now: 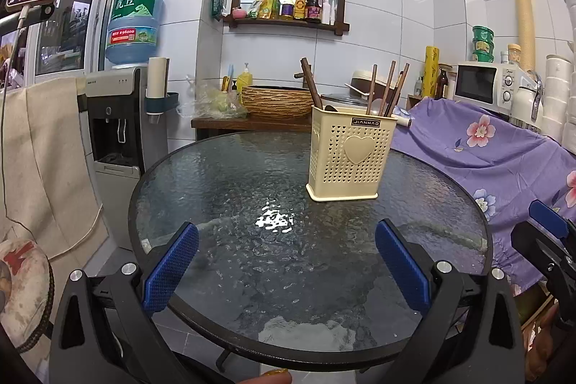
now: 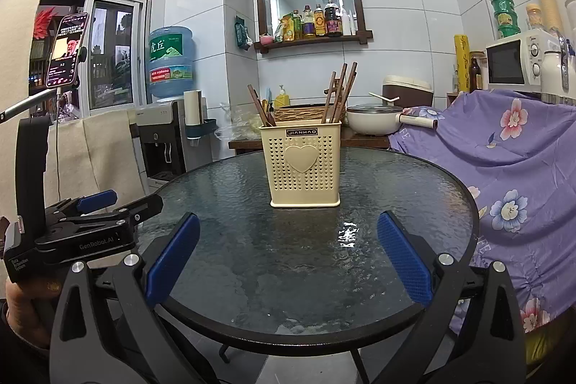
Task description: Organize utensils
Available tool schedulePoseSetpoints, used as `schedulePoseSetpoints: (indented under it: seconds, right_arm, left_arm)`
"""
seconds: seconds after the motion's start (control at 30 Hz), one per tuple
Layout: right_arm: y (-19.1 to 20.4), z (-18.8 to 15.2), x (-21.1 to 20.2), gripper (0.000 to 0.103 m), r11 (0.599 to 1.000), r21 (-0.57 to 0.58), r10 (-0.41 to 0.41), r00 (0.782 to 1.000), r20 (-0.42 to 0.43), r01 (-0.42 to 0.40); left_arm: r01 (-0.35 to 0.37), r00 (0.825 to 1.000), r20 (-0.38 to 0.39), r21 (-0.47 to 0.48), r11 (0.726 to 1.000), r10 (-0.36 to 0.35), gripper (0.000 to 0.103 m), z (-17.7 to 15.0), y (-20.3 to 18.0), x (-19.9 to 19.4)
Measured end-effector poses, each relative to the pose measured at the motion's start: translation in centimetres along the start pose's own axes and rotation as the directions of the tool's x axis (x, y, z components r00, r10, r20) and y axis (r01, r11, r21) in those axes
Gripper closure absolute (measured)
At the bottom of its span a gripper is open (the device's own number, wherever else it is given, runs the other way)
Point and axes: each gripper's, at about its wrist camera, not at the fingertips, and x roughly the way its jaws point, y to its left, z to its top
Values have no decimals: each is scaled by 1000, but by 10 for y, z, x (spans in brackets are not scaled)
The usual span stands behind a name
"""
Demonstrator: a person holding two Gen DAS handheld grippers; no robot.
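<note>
Two grippers hung over the near edge of the round glass table (image 1: 201, 175), both spread wide and holding nothing: the left gripper (image 1: 286, 263) showed its blue pads (image 1: 172, 267) far apart in its own view, and the right gripper (image 2: 288, 261) did the same in its view. The utensils were already upright in the cream holder (image 2: 305, 164), which stood on the glass well beyond both grippers. Brown chopsticks (image 2: 338, 92) leaned out of its right side, and darker handles (image 2: 261, 107) leaned from the left, so the sorting seemed to follow the holder's compartments, though the divider inside was hidden. No loose utensil lay on the tabletop in either view. Judged from that, the task looked finished or nearly so, and the grippers were probably held back and open because nothing remained to grasp. Behind the table sat a pot (image 2: 374, 121) and a floral cloth (image 2: 511, 146), apart from the work.
</note>
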Motion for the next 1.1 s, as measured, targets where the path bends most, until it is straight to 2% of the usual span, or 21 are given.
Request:
schedulePoseSetpoints:
  seconds: [0.5, 1.1]
  right_arm:
    - [1, 0, 2, 6, 1000, 2, 1, 1000, -8, -1]
    - [4, -1, 5, 6, 1000, 6, 2, 1000, -21, -2]
  left_arm:
    - [11, 1000, -17, 9, 1000, -10, 6, -1, 0, 2]
    - [-23, 999, -39, 15, 1000, 23, 6, -1, -3, 7]
